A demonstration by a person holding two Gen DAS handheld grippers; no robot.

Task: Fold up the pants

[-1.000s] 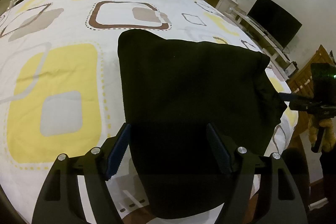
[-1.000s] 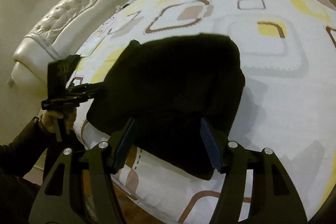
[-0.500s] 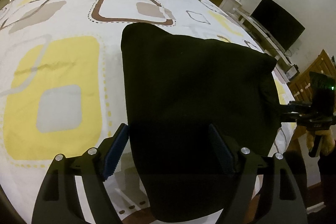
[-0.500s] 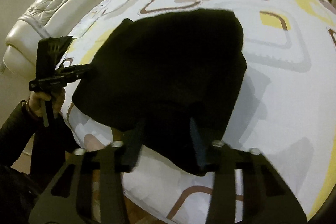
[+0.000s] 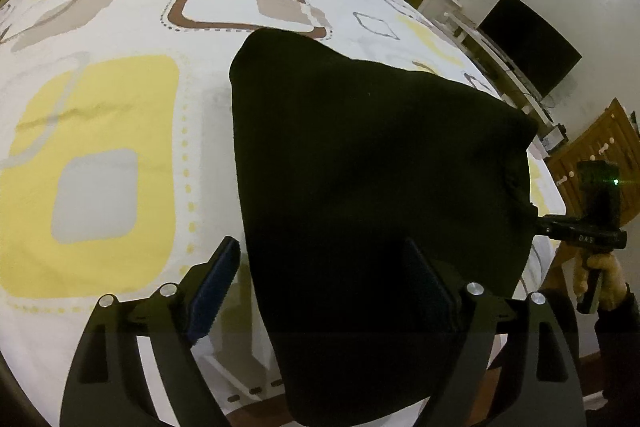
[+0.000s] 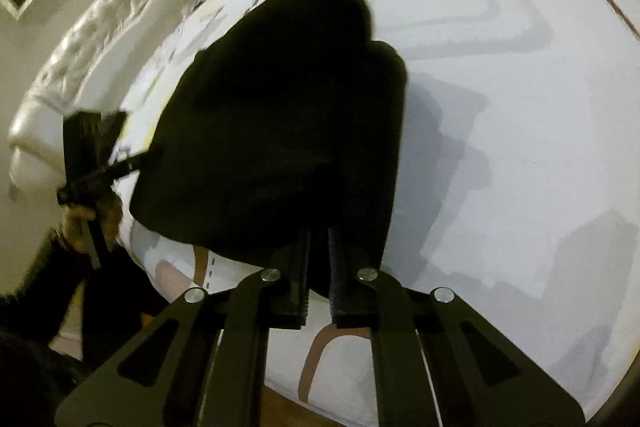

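black fabric pants, folded into a dark slab, lie on the white bedspread with yellow and brown squares, their near end draped over the bed's edge. right gripper has just been closing and now pinches the near hem, cloth bunched between its blue pads. left gripper has been widening, jaws spread, straddling the near edge without pressing it, one finger beside the cloth.
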